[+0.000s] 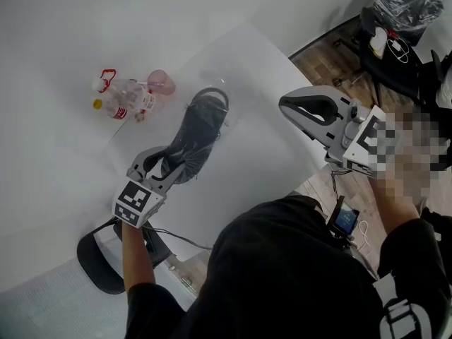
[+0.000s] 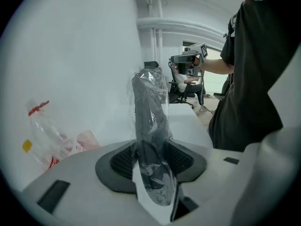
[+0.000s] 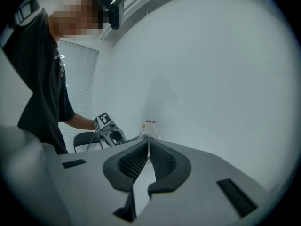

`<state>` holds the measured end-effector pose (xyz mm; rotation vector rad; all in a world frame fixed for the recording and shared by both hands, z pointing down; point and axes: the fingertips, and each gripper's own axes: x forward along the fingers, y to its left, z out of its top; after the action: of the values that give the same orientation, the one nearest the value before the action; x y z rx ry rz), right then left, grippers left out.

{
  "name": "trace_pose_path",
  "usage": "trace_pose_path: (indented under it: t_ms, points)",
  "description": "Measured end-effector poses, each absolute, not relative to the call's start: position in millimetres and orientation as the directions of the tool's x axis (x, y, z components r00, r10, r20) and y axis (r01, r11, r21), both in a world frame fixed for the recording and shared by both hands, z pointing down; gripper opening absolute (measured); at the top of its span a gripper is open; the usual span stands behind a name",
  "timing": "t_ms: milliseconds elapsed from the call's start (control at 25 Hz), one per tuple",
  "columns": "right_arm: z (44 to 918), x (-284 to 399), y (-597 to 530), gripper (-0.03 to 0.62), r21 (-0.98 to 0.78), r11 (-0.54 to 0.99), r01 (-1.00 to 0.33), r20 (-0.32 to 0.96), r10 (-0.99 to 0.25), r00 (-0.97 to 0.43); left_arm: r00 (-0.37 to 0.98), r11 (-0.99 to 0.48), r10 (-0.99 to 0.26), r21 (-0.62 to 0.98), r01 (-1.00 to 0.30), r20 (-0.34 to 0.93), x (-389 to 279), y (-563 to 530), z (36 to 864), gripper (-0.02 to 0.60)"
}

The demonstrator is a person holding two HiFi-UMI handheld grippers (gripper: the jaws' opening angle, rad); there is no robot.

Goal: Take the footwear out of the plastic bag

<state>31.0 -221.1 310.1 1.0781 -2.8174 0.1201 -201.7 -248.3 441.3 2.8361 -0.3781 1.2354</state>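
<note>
A dark shoe [image 1: 196, 131] inside a clear plastic bag [image 1: 215, 92] hangs lifted over the white table [image 1: 268, 168]. My left gripper [image 1: 168, 164] is shut on the shoe's near end through the bag. In the left gripper view the bagged shoe [image 2: 149, 112] stands up between the pads of my left gripper [image 2: 151, 149], with the film [image 2: 160, 84] crinkled round its top. My right gripper [image 1: 282, 104] is raised at the right, apart from the bag. Seen in its own view, my right gripper [image 3: 148, 147] is shut with nothing in it.
Clear bottles with red and yellow caps and a pink thing [image 1: 128, 97] lie at the table's far left. A black chair [image 1: 99, 261] stands by the near left corner. A phone [image 1: 346, 219] is at the person's waist, and an office chair with a bag [image 1: 402, 11] is at the far right.
</note>
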Motion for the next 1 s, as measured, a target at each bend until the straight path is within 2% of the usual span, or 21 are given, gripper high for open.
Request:
trace_pose_path:
  t_ms: [240, 440, 480, 520, 560, 840, 1000]
  points:
    - [273.4, 21.9, -207.3, 0.023, -0.001, 0.821, -0.571, 0.138, -0.565, -0.814, 0.717, -0.971, -0.238, -0.163, -0.174, 0.655, -169.6, -230.4, 406.6, 0.198]
    - [260.2, 11.9, -215.0, 0.026, 0.036, 0.853, -0.521, 0.228, -0.515, -0.826, 0.729, -0.967, -0.246, -0.218, -0.135, 0.639, -157.3, -215.7, 388.4, 0.198]
    - [261.4, 10.8, -215.2, 0.046, 0.036, 0.857, -0.513, 0.254, -0.505, -0.825, 0.727, -0.963, -0.255, -0.234, -0.132, 0.638, -156.0, -213.9, 385.8, 0.198]
    - [264.2, 10.2, -214.8, 0.116, 0.038, 0.864, -0.502, 0.281, -0.492, -0.824, 0.725, -0.959, -0.264, -0.250, -0.130, 0.636, -155.1, -212.4, 383.4, 0.198]
    - [267.7, 9.9, -214.8, 0.147, 0.044, 0.870, -0.492, 0.306, -0.480, -0.822, 0.724, -0.956, -0.274, -0.264, -0.131, 0.632, -154.4, -211.3, 381.0, 0.198]
    - [283.6, 8.7, -221.5, 0.149, 0.069, 0.877, -0.475, 0.358, -0.466, -0.809, 0.725, -0.944, -0.289, -0.310, -0.110, 0.625, -148.5, -208.5, 377.3, 0.198]
    - [287.9, 4.5, -217.4, 0.196, 0.053, 0.901, -0.431, 0.380, -0.417, -0.825, 0.714, -0.930, -0.302, -0.361, -0.074, 0.632, -141.4, -207.4, 374.9, 0.198]
